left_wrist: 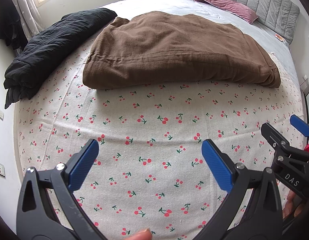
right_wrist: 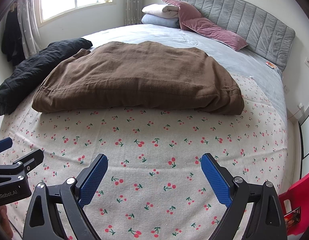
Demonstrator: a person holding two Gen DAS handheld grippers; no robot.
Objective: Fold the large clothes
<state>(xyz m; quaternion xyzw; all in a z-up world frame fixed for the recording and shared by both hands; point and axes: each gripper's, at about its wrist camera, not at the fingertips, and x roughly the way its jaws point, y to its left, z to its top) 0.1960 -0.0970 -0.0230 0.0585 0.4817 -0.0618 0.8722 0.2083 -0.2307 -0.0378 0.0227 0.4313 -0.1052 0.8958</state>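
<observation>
left wrist view: brown garment folded on the bed, both grippers wide apart

left wrist view shows us the left gripper (left_wrist: 150, 150) held low over the cherry-print sheet (left_wrist: 154, 180), its blue pads spread wide with nothing between them. beyond it we see the brown garment (left_wrist: 174, 54) lying folded in a thick rectangle across the middle of the bed, its near edge on the cherry sheet. a black garment (left_wrist: 50, 46) lies bunched along the bed's left side, just beside the brown one. at the right edge we see part of the other gripper, also gaping.

from the right wrist view we find the right gripper (right_wrist: 154, 170) equally wide and holding nothing, well short of the brown garment (right_wrist: 138, 76). pink pillows (right_wrist: 210, 30) and two folded blankets (right_wrist: 160, 16) sit by the grey headboard (right_wrist: 244, 20). a red chair (right_wrist: 298, 200) stands at the bed's right.
</observation>
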